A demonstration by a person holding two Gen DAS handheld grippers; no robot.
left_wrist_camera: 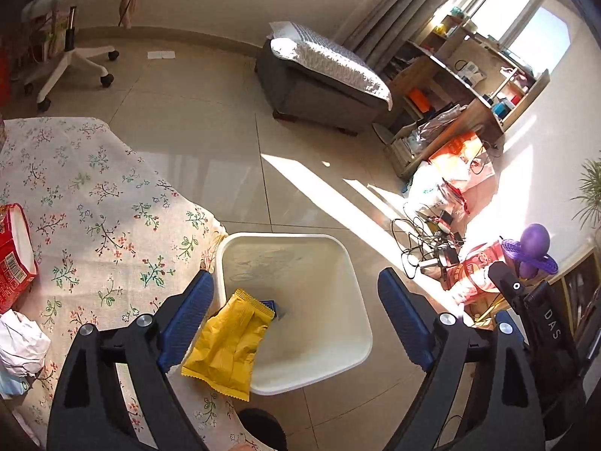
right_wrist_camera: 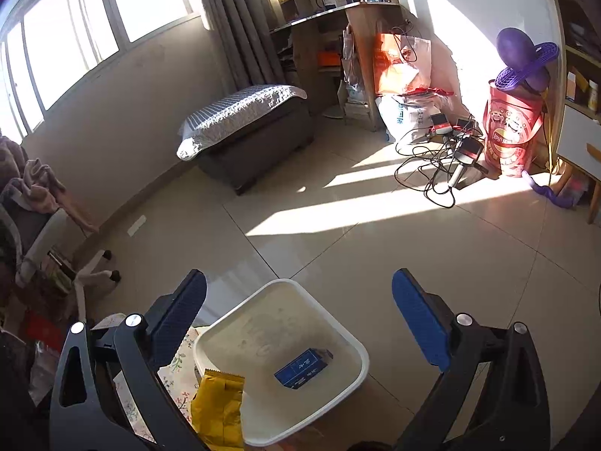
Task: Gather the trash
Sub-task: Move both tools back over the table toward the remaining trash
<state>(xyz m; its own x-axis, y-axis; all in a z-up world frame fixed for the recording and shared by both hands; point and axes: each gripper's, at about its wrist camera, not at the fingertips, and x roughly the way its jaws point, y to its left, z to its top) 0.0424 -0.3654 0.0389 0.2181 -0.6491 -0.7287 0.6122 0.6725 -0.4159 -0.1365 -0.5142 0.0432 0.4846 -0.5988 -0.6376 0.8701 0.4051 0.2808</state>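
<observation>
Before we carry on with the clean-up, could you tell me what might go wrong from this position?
The yellow snack bag seems to lie across the white bin's rim, partly over the floral tablecloth, so it may slip outside. Both the left gripper and right gripper are open and hold nothing. Crumpled paper and a red box remain on the table.

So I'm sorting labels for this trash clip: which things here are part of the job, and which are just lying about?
Part of the job:
- white bin
- yellow wrapper over the bin's rim
- blue box inside the bin
- crumpled tissue on the table
- red carton on the table
- left gripper, right gripper, both open

Lying about:
- ottoman
- office chair
- cables
- red chip canister
</observation>
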